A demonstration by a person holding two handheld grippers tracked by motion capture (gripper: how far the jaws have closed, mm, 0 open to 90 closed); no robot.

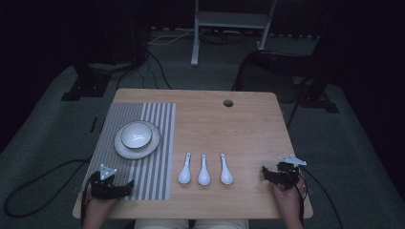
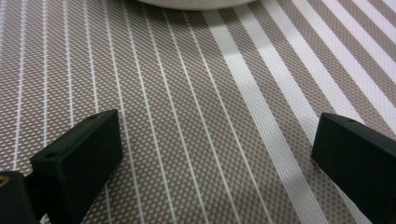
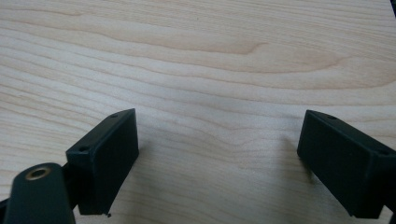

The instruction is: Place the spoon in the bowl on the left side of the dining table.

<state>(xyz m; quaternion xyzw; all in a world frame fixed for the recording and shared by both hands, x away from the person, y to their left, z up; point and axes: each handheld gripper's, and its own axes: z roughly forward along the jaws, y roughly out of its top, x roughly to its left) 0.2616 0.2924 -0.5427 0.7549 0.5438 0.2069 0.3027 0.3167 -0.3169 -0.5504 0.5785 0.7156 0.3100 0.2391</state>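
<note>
Down at the near edge of the table (image 1: 248, 119), both grippers sit parked with jaws spread wide and nothing in them: the left gripper (image 1: 125, 185) on the striped placemat (image 1: 157, 181), the right gripper (image 1: 264, 172) on bare wood. Between them lie three white spoons (image 1: 204, 170), bowls toward the person, handles pointing away, so their long axis runs near-to-far. My guess is a spoon goes next; the rightmost one sits nearer the right gripper, just to its left. Farther back on the placemat, beyond the left gripper, a bowl (image 1: 136, 135) sits on a plate (image 1: 125, 149).
</note>
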